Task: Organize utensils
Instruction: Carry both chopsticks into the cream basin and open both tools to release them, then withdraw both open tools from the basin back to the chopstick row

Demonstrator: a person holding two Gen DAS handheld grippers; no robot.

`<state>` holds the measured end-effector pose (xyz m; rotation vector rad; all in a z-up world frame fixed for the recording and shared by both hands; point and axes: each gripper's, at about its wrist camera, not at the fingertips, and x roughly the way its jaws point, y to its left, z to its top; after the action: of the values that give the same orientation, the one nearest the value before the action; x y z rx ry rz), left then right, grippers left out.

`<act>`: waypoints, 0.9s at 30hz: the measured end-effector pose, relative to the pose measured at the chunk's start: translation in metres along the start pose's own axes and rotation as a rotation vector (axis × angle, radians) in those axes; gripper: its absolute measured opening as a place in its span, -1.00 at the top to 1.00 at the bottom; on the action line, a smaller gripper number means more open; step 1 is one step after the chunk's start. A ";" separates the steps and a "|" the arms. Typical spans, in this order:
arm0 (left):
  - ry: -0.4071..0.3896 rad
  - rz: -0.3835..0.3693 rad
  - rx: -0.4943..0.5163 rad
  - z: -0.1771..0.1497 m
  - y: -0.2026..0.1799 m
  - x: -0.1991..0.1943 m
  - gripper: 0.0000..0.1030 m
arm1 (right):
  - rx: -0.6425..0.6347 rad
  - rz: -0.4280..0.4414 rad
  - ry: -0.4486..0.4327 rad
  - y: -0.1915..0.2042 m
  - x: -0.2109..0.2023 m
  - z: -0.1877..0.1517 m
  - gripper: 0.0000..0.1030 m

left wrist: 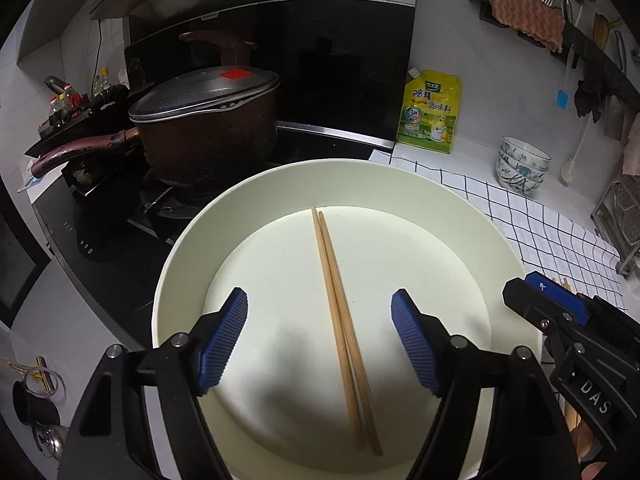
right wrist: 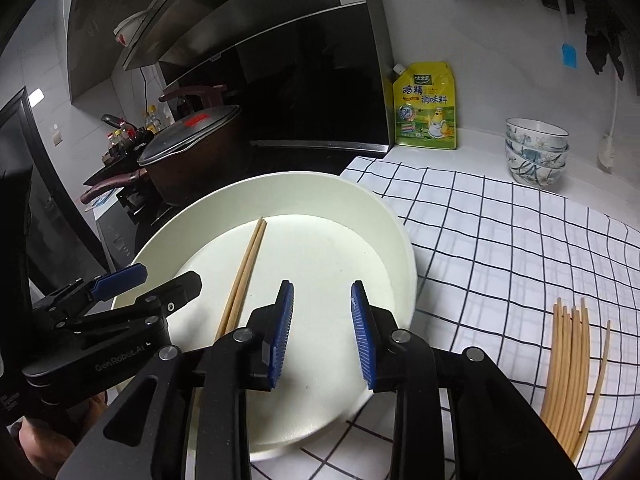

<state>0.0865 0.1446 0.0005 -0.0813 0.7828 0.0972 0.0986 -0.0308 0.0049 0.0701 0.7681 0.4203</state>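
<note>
Two wooden chopsticks (left wrist: 344, 328) lie side by side on the flat floor of a wide, pale round dish (left wrist: 192, 240), their far tips close together near the middle of the dish and their near ends slightly crossed. The left tongs (left wrist: 320, 344) hang over the dish with the blue ribbed pads spread wide, one on either side of the pair and touching neither stick. The right tongs (right wrist: 322, 332) stand just to the right of the pair, over bare dish floor, their pads parted only narrowly with nothing between them. From the right wrist view the left tongs (right wrist: 120, 280) reach in from the dish's left rim. The dish rests partly on a white cloth with a black grid (right wrist: 500, 240); on that cloth, well apart to the right of the dish, lies a loose bundle of more chopsticks (right wrist: 568, 368), roughly eight, too closely packed to count for certain. Behind the dish on the left a dark lidded pot (left wrist: 208, 128) with a long handle sits on the stove, below a black range hood (left wrist: 280, 52). Against the white wall stand one yellow seasoning pouch (left wrist: 430, 114) and a stack of three patterned bowls (left wrist: 520, 164). An orange cloth (left wrist: 526, 20) hangs over a wall rack above.
</note>
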 end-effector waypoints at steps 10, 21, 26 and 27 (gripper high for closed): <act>-0.022 -0.060 0.021 -0.016 -0.029 -0.026 -0.62 | 0.045 -0.082 -0.046 -0.029 -0.047 -0.022 0.19; -0.046 -0.186 0.095 -0.029 -0.088 -0.052 -0.68 | 0.135 -0.204 -0.069 -0.084 -0.096 -0.055 0.12; -0.043 -0.224 0.125 -0.035 -0.113 -0.057 -0.68 | 0.174 -0.237 -0.082 -0.105 -0.114 -0.068 0.10; -0.041 -0.231 0.128 -0.036 -0.117 -0.057 -0.68 | 0.179 -0.240 -0.081 -0.108 -0.116 -0.070 0.09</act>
<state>0.0348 0.0209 0.0201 -0.0474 0.7316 -0.1694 0.0133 -0.1816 0.0072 0.1598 0.7227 0.1195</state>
